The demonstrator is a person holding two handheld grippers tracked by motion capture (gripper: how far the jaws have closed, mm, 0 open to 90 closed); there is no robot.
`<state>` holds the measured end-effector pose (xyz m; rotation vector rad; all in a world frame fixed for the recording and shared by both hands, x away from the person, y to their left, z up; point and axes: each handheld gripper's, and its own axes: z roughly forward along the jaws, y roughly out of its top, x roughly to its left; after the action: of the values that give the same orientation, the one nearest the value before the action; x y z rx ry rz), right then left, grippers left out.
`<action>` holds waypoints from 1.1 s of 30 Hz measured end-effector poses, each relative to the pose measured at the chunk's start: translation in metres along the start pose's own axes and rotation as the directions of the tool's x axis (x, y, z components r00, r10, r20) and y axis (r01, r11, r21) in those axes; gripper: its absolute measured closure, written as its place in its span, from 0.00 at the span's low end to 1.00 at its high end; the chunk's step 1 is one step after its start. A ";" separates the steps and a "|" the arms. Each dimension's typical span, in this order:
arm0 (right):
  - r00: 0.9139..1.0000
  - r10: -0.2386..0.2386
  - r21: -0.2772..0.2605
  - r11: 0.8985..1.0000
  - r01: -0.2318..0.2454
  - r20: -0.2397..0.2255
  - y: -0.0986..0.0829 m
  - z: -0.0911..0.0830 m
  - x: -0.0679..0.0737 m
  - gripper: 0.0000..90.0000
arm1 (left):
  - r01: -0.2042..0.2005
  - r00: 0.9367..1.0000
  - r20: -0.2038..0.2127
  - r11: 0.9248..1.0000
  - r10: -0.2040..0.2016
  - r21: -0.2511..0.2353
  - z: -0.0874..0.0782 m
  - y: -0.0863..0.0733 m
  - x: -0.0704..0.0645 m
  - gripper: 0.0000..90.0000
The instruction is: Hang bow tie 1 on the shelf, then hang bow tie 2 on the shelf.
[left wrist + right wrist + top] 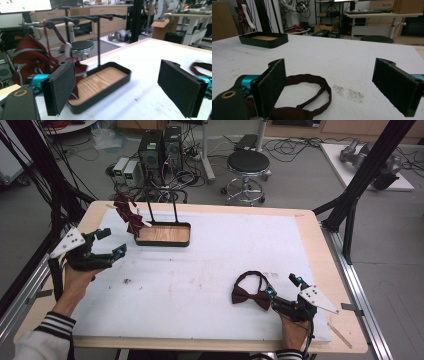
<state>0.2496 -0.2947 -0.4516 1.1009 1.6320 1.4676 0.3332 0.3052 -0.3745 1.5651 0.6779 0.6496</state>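
Note:
A dark red bow tie (pixel 250 295) lies flat on the white mat (pixel 200 270) at the front right, its strap looped behind it. My right gripper (pixel 282 286) is open just to its right. In the right gripper view the strap (pixel 312 81) curls beside the left pad (pixel 273 87), untouched, and the right gripper (pixel 335 87) holds nothing. A striped red bow tie (pixel 129 217) hangs from a black rack over a wooden-floored tray (pixel 165 234) at the back left. My left gripper (pixel 110 244) hovers open and empty to the left of the tray, facing the striped bow tie (pixel 30 60) and the tray (pixel 100 81).
The mat covers most of a wooden table (pixel 320 250). Small dark specks (pixel 127 281) mark the mat near the left hand. Beyond the table stand a stool (pixel 247 165), computer cases (pixel 160 147) and black frame posts (pixel 360 175).

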 end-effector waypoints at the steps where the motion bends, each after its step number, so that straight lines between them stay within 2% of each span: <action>1: 1.000 0.006 0.002 1.000 -0.006 -0.002 0.000 0.000 0.000 0.12 | 0.014 1.000 0.002 1.000 -0.014 -0.015 -0.004 -0.005 -0.004 0.17; 6: 1.000 0.005 0.001 1.000 -0.005 -0.003 0.000 0.000 0.000 0.12 | 0.051 0.999 0.007 0.998 -0.051 -0.047 -0.016 -0.034 -0.020 0.17; 11: 1.000 0.010 0.001 1.000 -0.010 -0.004 0.000 0.000 0.000 0.12 | 0.025 1.000 0.005 0.999 -0.025 -0.020 -0.019 -0.053 -0.029 0.17; 21: 1.000 0.002 -0.001 1.000 -0.002 0.001 0.000 0.000 0.000 0.12 | -0.008 1.000 -0.009 1.000 0.008 0.027 -0.024 -0.066 -0.030 0.17; 33: 1.000 0.009 -0.003 1.000 -0.009 -0.004 0.000 0.000 0.000 0.12 | -0.009 1.000 -0.017 1.000 0.009 0.019 -0.025 -0.068 -0.029 0.17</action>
<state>0.2495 -0.2951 -0.4516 1.1060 1.6288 1.4782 0.2912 0.3058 -0.4408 1.5828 0.6914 0.6655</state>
